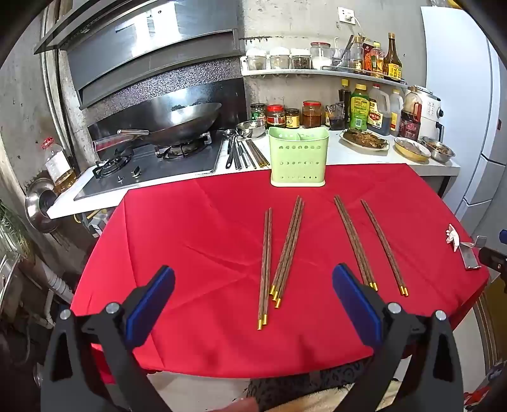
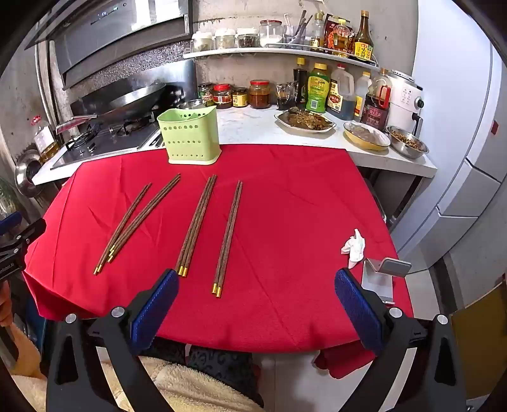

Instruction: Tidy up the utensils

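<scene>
Left tool (image 1: 253, 304) and right tool (image 2: 255, 304): jaws wide apart, nothing between them, both above the near edge of the red-covered surface (image 2: 285, 206). Four groups of chopsticks (image 2: 196, 225) lie loose mid-surface. Green holder (image 2: 189, 136) stands upright at 12 o'clock from them, well apart.

Cloth (image 2: 285, 222) on surface: solid red; chopsticks (image 2: 229, 234): dark brown wood grain, gold tips; holder (image 2: 190, 139): pale green, rows of round holes; left tongs (image 1: 253, 298): black frame, blue pads; right tongs (image 2: 256, 298): same, pads (image 2: 358, 307) textured blue; tissue (image 2: 354, 245): white; counter (image 2: 253, 126): white marble; wok (image 1: 187, 122): grey steel; bottle (image 2: 317, 87): green, yellow cap; jars (image 2: 259, 93): red lids, brown contents; fridge (image 2: 459, 126): white; wall (image 1: 285, 25): bare grey concrete.
</scene>
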Motion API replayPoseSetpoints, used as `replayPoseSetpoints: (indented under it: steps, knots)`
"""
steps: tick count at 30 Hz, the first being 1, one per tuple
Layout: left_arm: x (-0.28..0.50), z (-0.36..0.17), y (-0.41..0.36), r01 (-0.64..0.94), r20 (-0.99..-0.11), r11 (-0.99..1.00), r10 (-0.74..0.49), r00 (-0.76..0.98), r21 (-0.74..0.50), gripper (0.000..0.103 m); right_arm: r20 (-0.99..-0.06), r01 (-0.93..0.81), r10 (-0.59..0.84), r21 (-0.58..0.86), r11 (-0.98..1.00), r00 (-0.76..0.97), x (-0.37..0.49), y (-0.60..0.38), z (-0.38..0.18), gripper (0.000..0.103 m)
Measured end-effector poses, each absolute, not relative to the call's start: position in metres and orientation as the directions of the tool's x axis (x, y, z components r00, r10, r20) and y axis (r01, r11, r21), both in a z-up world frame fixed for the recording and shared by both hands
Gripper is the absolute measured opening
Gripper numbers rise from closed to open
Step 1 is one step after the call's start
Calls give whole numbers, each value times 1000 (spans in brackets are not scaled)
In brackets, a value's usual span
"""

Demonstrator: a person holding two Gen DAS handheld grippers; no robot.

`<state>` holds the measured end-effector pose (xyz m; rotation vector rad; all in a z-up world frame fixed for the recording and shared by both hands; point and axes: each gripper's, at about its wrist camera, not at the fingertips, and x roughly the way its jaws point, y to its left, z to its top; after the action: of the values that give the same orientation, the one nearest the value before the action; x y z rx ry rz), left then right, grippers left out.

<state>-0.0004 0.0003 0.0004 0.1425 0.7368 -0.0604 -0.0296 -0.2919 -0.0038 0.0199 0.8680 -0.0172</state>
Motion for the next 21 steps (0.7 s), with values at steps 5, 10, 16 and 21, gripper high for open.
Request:
replayPoseSetpoints:
  steps: [5, 10, 16, 21]
  knots:
    - [0, 1, 1, 106, -674, 988, -5, 739, 109, 97, -763, 24, -8, 10, 1000, 647, -30, -293, -4, 97]
    - [2, 1, 6, 105, -677, 989, -10, 736, 100, 97, -765, 24, -4, 14, 1000, 645, -30, -294, -4, 97]
    - [-2, 3, -1, 109, -670, 987, -2, 743, 118, 97, -765, 24, -4, 15, 1000, 644, -30, -293, -4, 97]
    - [1, 5, -1, 107, -669, 987, 0, 743, 119, 97, -763, 24, -4, 15, 1000, 646, -30, -293, -4, 97]
